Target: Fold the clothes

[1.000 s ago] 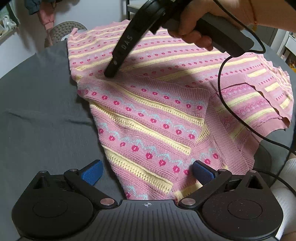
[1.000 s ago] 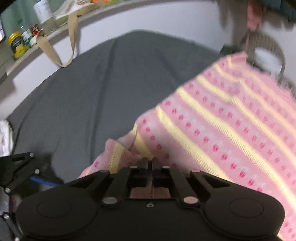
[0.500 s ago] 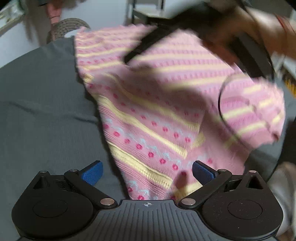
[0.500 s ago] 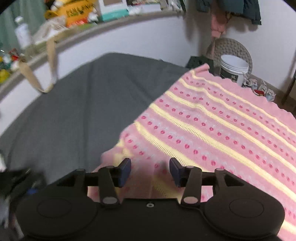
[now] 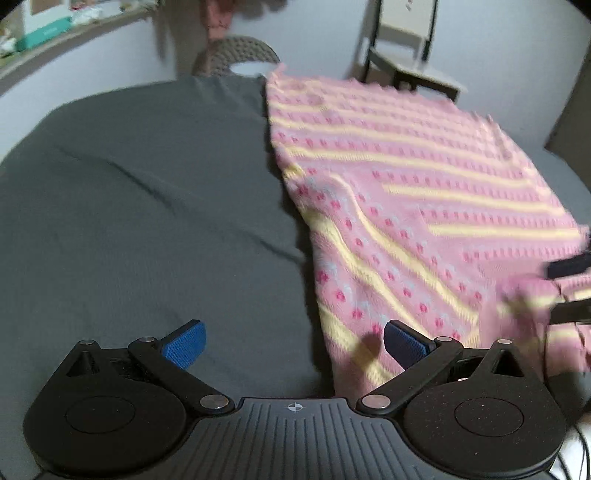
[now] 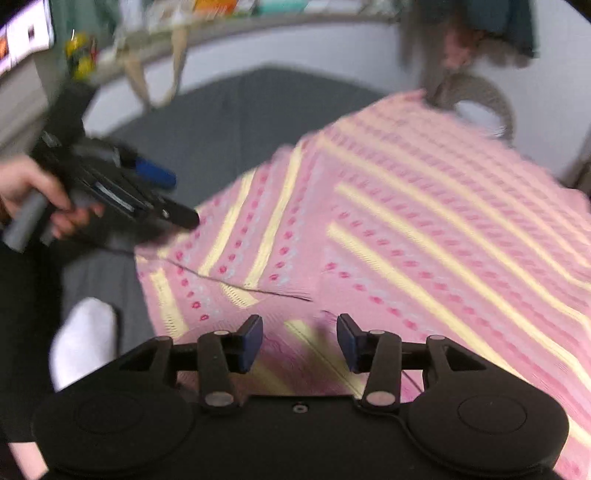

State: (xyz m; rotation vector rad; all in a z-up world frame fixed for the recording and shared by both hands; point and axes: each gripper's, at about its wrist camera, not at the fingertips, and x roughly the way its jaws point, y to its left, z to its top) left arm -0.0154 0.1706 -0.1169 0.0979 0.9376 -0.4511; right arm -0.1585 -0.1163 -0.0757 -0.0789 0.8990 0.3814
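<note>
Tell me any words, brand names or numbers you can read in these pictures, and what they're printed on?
None can be read.
Boxes on the shelf in the left wrist view: print too blurred.
Packages on the shelf in the right wrist view: blurred colours only.
Pink knitted sweater: pattern only, no lettering.
Left gripper, right gripper: no legible lettering.

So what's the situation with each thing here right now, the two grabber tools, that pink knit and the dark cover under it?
Left gripper: open, holding nothing, above the cover beside the knit's edge.
Right gripper: open, holding nothing, low over the knit's near part.
Pink sweater: lying spread on the cover, one part folded over onto it, stripes crossing.
Grey cover: laid out, lightly creased.
</note>
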